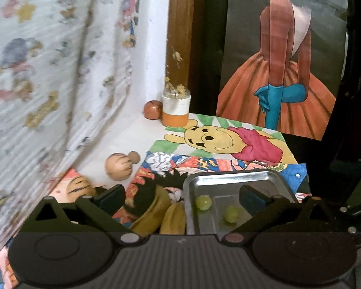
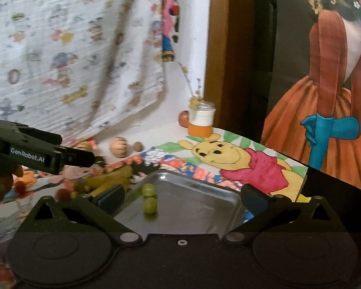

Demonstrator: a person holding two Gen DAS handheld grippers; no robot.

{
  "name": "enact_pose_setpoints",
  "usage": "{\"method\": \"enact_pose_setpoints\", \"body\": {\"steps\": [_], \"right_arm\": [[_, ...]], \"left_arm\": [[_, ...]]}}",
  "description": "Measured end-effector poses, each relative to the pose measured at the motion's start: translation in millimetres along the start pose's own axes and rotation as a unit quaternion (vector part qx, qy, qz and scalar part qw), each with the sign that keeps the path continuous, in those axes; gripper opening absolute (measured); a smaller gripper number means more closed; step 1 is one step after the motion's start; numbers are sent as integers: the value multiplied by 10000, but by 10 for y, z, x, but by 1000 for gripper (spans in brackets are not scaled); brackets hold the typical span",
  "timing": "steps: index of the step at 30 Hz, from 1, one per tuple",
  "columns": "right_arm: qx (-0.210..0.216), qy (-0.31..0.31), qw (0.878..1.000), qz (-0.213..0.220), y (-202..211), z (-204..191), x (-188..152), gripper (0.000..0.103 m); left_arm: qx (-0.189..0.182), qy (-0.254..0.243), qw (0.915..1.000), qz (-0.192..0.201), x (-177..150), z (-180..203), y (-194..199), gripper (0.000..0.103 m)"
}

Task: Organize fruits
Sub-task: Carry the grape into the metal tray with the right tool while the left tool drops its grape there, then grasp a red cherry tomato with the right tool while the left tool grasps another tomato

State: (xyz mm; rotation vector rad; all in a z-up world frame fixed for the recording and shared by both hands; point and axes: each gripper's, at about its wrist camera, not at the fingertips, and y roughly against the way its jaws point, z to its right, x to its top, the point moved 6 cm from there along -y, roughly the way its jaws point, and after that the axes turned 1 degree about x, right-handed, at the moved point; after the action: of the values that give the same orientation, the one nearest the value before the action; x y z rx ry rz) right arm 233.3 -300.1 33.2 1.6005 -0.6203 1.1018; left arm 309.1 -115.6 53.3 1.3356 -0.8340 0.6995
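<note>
While both tongs, left point(image 1: 181, 196) and right point(image 2: 181, 196), gape wide and empty, two green grapes point(image 2: 148, 189) sit in the steel tray point(image 2: 204, 198); bananas point(image 2: 108, 180) lie just left, half-hidden. Jar point(image 2: 201, 120) masks an apple point(image 2: 183, 118).

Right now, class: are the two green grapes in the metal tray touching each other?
Apart. The left wrist view shows bare tray floor between one grape and the other grape; the right wrist view merely stacks them in line.

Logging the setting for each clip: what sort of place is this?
Probably a home room, perhaps a child's corner. A cartoon-print cloth hangs behind a table covered with hand-coloured drawings, among them a yellow bear. A metal tray holds two green grapes.
</note>
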Motion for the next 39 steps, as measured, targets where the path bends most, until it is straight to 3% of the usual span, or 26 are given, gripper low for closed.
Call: {"method": "enact_pose_setpoints", "body": {"steps": [11, 22, 29, 39], "right_arm": [[603, -270, 9978, -104, 501, -840, -121, 102], [984, -260, 9936, -479, 564, -1526, -353, 102], [1107, 71, 9912, -722, 351, -1858, -479, 102], [1099, 51, 9873, -1142, -166, -2102, -616, 102]], "left_arm": [[-21, 329, 9993, 186, -402, -503, 811, 103], [85, 375, 9990, 235, -800, -1006, 1366, 103], [250, 516, 9984, 26, -1125, -1323, 1415, 103], [325, 864, 9954, -257, -1416, -1667, 1226, 103]]}}
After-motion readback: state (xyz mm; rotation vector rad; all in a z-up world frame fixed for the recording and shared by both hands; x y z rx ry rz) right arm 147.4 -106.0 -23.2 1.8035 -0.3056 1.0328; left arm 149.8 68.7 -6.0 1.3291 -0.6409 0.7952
